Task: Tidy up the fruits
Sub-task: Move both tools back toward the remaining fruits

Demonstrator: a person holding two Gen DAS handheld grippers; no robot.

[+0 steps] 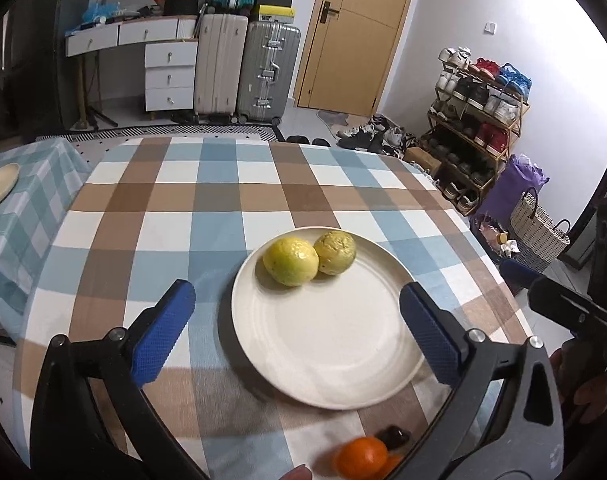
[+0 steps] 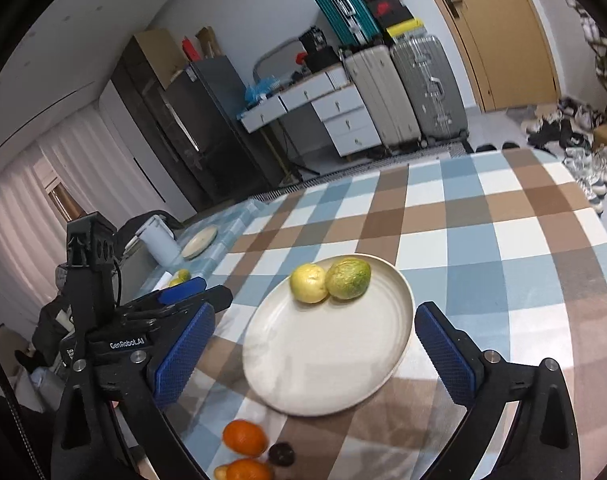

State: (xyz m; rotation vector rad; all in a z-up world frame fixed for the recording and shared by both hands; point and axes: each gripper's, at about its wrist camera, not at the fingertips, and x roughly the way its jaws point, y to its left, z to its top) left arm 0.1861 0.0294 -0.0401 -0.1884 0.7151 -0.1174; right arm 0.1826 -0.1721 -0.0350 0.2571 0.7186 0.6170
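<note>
Both claws (left claw (image 1: 297, 330), right claw (image 2: 313, 354)) hang wide open and empty; reaching the orange (image 2: 244, 437) at 6 o'clock risks nudging the plate (image 2: 303, 376), rolling its two touching fruits.

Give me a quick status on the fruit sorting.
Left gripper and right gripper open, empty. Two yellow-green fruits on plate; oranges on the cloth near it. Nothing blocking.

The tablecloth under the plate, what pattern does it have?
The tablecloth has blue, brown and white checks; clearest in the left wrist view.
</note>
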